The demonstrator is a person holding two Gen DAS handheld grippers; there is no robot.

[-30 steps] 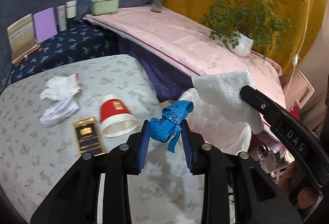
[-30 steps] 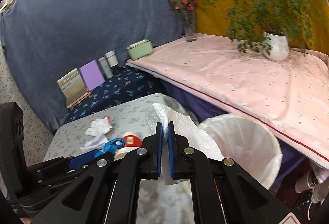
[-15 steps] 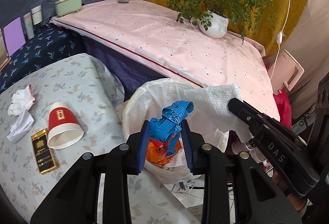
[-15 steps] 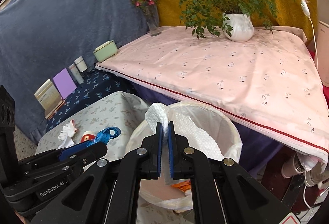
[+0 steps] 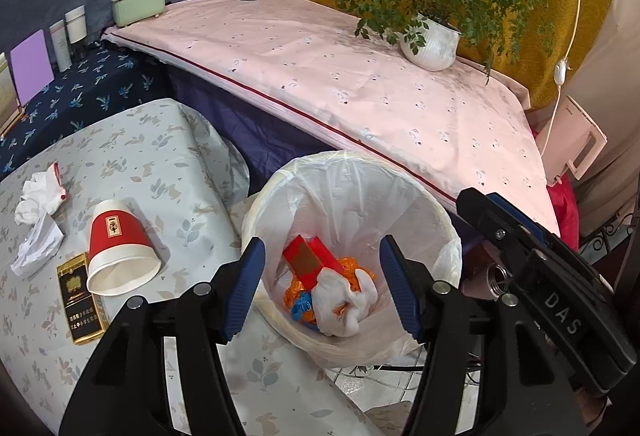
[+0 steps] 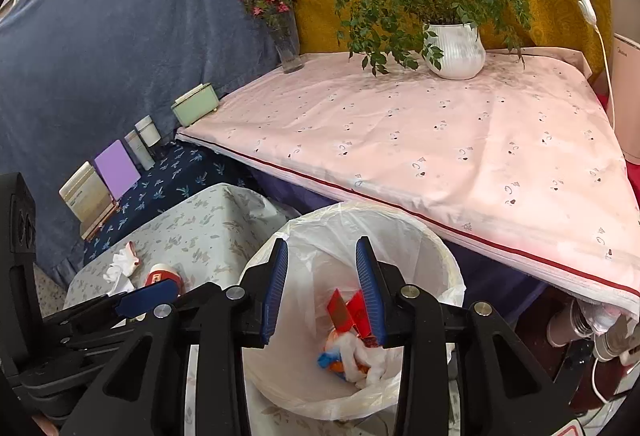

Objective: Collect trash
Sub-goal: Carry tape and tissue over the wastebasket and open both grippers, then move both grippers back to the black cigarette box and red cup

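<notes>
Your left tool (image 5: 322, 286) let go of the blue tape (image 5: 301, 304); your right tool (image 6: 322, 290) dropped the paper towel (image 5: 340, 302). Both tools now gape above the bin (image 5: 256, 220), both items inside it.

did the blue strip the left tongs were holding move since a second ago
Yes. The blue strip has left the left tongs, which are now open, and lies down inside the trash bin beside the red box and white tissue.

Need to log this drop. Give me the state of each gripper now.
Left gripper: jaws open, holding nothing, above the trash bin.
Right gripper: jaws open, holding nothing, above the same bin.
</notes>
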